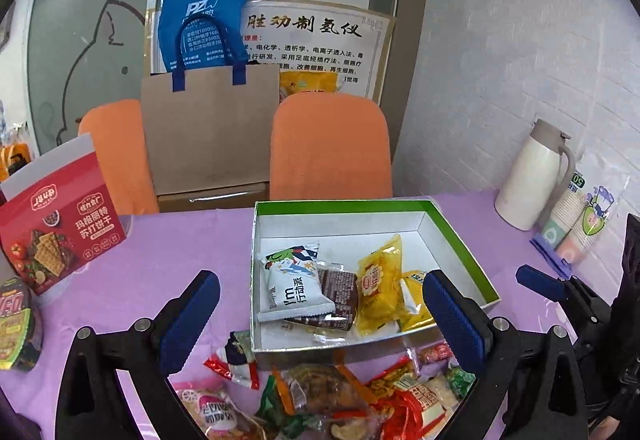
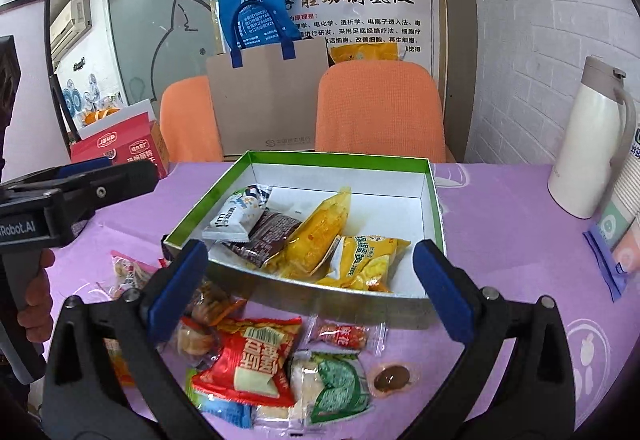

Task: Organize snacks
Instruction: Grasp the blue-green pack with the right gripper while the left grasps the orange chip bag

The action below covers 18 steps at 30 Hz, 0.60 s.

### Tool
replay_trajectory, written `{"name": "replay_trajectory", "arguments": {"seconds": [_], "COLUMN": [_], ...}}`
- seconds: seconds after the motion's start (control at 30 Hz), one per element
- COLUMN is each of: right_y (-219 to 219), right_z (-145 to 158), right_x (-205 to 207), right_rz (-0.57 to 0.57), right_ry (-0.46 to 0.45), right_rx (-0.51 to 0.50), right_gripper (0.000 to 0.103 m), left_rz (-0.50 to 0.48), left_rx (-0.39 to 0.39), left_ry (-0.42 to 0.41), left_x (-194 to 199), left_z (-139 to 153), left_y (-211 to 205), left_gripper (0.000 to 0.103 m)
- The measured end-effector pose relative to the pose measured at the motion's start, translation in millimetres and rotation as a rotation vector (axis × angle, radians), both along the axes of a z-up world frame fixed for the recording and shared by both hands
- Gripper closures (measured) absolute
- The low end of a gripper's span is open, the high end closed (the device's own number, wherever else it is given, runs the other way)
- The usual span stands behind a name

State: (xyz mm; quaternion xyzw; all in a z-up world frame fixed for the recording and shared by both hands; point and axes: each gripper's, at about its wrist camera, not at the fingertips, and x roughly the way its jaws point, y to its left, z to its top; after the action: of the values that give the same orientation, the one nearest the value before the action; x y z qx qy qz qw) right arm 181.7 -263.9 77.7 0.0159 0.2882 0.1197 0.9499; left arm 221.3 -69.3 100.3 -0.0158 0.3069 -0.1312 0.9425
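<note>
Two claws, both mine, both spread wide with nothing between the pads. My left claw [image 1: 322, 314] hangs over the near edge of the box [image 1: 464, 236], and my right claw [image 2: 310, 286] hangs over that same near wall from the other side. No earlier look to compare, so I just call what I see.

Inside the box, a green-rimmed white tray on the purple counter [image 1: 160, 260], five packets lie flat. The white packet [image 1: 296, 288] runs its long axis from the near wall toward the far wall, leaning on the brown packet [image 1: 338, 298] beside it. The yellow packet [image 2: 320, 236] lies diagonally, one narrow end pointing toward the far right corner, the other toward the near wall. A second yellow packet [image 2: 366, 260] lies crosswise just beside it, touching it.

Loose snacks still sit on the counter just in front of the box: a red packet [image 2: 250, 360], a green-and-white packet [image 2: 336, 388], a small red candy [image 2: 344, 334] and a round brown sweet [image 2: 394, 378]. A red cracker box [image 1: 56, 228] stands upright well off to the left, and a white flask [image 1: 532, 176] stands at the far right.
</note>
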Motion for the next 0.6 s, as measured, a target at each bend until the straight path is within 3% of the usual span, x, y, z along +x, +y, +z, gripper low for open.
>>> {"name": "replay_trajectory", "arguments": {"seconds": [0.17, 0.33, 0.43, 0.6], "right_y": [-2.6, -0.3, 2.2, 8.6], "right_z": [2.8, -6.9, -20.2, -45.4], "right_x": [-40.2, -81.1, -93.1, -103.2], "right_rz": [-0.016, -0.036, -0.031, -0.01], "right_ry": [-0.001, -0.014, 0.021, 0.104], "right_rx": [0.013, -0.014, 0.02, 0.061], "right_gripper": [0.001, 0.001, 0.001, 0.001], "left_rz": [-0.029, 0.043, 0.091, 0.102], "left_rx": [-0.023, 0.009, 0.006, -0.066], "left_ry": [0.0, 0.028, 0.047, 0.11], "left_x": [-42.1, -78.1, -97.5, -121.0], "left_z": [6.8, 1.5, -7.4, -36.3], "left_y": [10.5, 37.3, 53.9, 76.5], "left_gripper": [0.0, 0.0, 0.0, 0.0]}}
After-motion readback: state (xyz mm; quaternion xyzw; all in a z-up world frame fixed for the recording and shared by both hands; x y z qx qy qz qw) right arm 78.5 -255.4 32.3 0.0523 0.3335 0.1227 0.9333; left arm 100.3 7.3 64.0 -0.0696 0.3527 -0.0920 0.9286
